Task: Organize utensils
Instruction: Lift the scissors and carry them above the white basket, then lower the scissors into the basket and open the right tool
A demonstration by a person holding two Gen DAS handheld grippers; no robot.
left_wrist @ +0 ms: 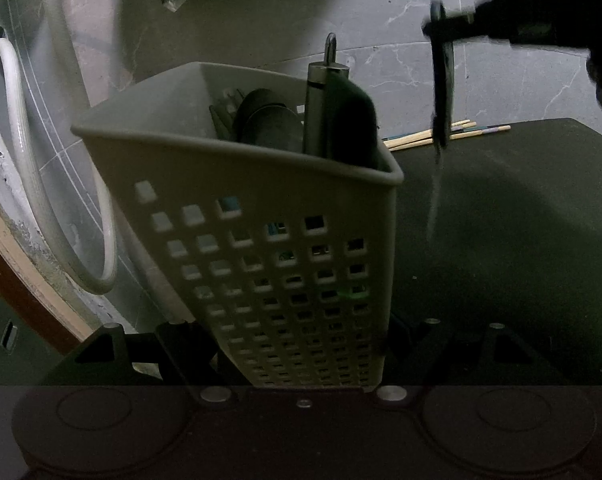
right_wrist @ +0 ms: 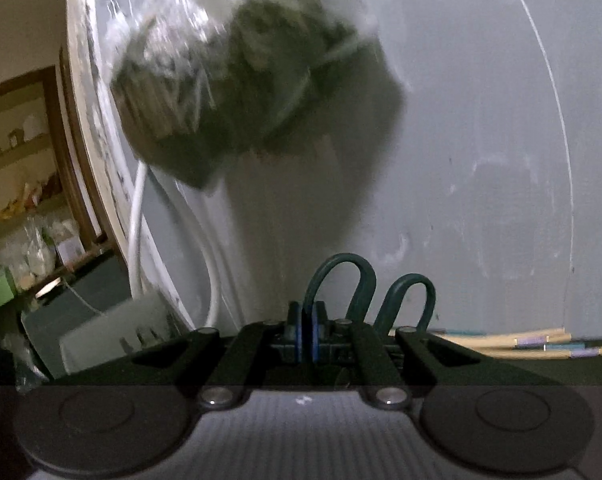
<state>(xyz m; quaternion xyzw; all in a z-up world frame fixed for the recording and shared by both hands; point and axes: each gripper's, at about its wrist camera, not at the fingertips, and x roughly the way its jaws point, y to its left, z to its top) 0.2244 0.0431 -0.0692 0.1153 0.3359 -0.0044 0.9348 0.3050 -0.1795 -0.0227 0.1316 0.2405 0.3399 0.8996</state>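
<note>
Now we have the scissors [left_wrist: 441,92] hanging from our right gripper [left_wrist: 453,28], its jaws pressed together on one of the dark green finger loops [right_wrist: 341,280]; the second loop stands free just beside the pinched one in the right wrist view. The scissors' long axis runs almost straight down, loops up at the fingers and the pale blades [left_wrist: 433,200] pointing at the dark mat [left_wrist: 501,240]. They are blurred in the left wrist view, so we cannot read the tip exactly.

What the coming move turns on, as we judge it, is this: the scissors hang off to the right of the grey perforated caddy [left_wrist: 261,208], near its right corner and outside its rim, with the tip lower than that rim. They would need to come higher and cross leftward before going in. The right hand is the one carrying them; our left gripper [left_wrist: 293,360] is closed on the caddy's base, holding it tilted with its open mouth turned away from us.

The caddy already holds a metal-handled tool [left_wrist: 321,112] with a hanging ring and some dark rounded pieces, which crowd the right corner, so free room looks likelier toward the left side. Several chopsticks [left_wrist: 461,130] lie near the mat's far edge, behind the scissors, not yet put away.
</note>
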